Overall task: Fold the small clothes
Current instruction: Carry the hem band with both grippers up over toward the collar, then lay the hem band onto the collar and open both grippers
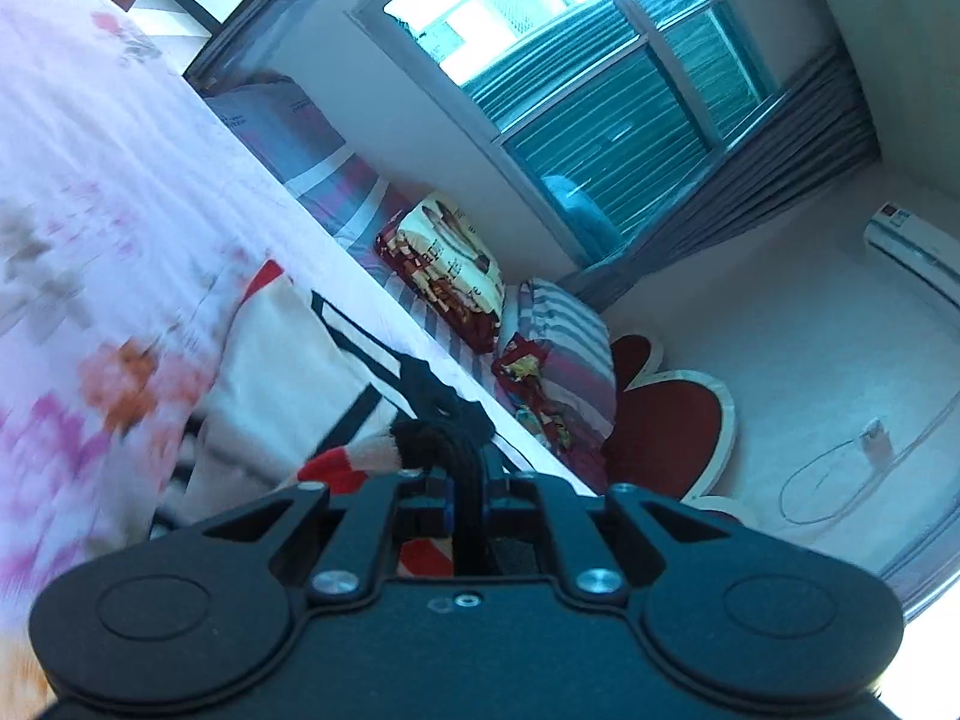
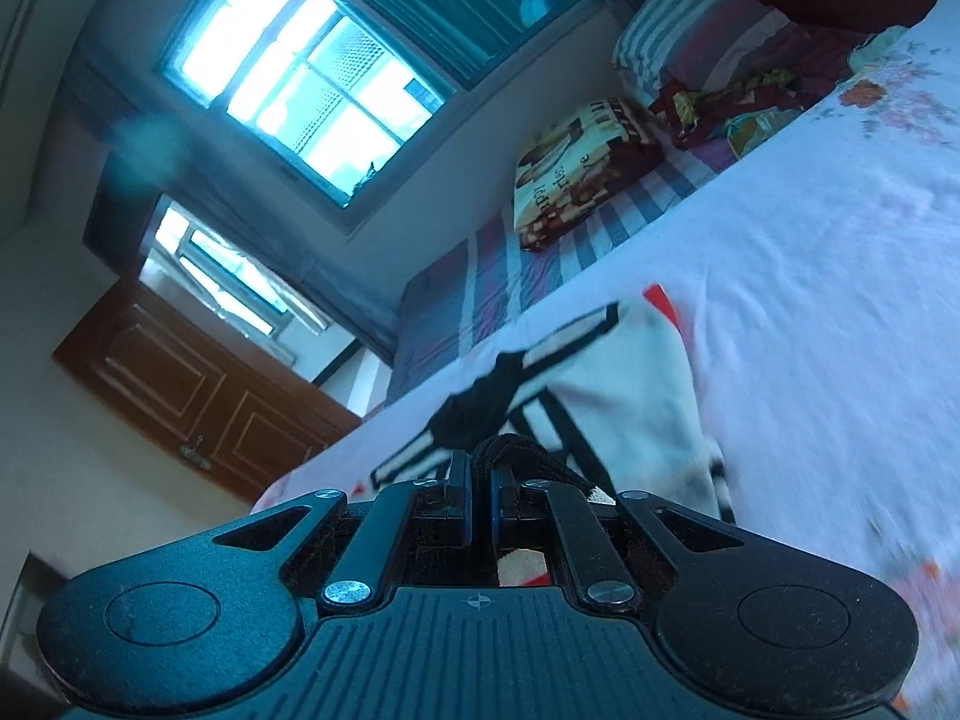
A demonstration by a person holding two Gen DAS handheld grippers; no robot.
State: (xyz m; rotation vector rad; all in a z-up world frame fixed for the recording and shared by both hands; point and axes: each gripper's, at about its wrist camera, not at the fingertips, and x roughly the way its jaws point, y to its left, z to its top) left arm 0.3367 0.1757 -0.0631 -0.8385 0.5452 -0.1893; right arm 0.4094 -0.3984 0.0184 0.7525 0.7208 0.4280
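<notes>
Left wrist view is showing the left gripper [image 1: 465, 468] pinching the black ribbed edge of a small white garment [image 1: 288, 372] with black stripes and red patches, and the right wrist view is showing the right gripper [image 2: 480, 474] with its jaws pressed together on the same black trim. The garment [image 2: 612, 384] is lying partly on the floral bedsheet [image 2: 810, 252], its gripped edge raised toward both cameras (both views are tilted and blurred at the margins, so I cannot tell how much cloth is hanging free). My worry is that each hold is taking only a thin bite of trim; uneven pulling could be dragging one corner loose, leaving the fold skewed or bunched against the sheet.
</notes>
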